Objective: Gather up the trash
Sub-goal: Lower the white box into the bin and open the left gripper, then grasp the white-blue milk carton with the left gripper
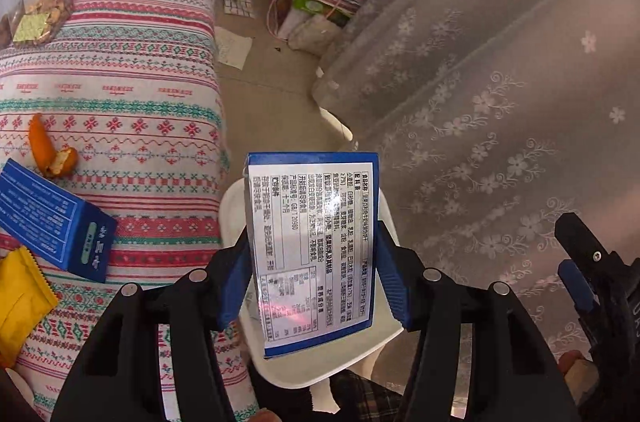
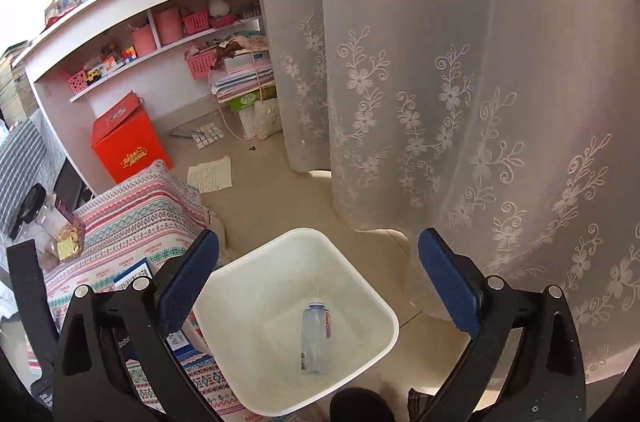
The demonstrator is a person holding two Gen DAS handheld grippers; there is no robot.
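1. Now your left tool has the blue box between its pads, above the white bin; whether the pads press on it, you cannot tell.
2. Your right tool stands wide open and holds nothing, over the same bin.
3. Inside the bin lies a clear bottle.
4. On the patterned bed remain another blue box, orange peel and a yellow packet.

Soft daylight glows through the curtain; both views sharp, fisheye-bent, dark at corners.
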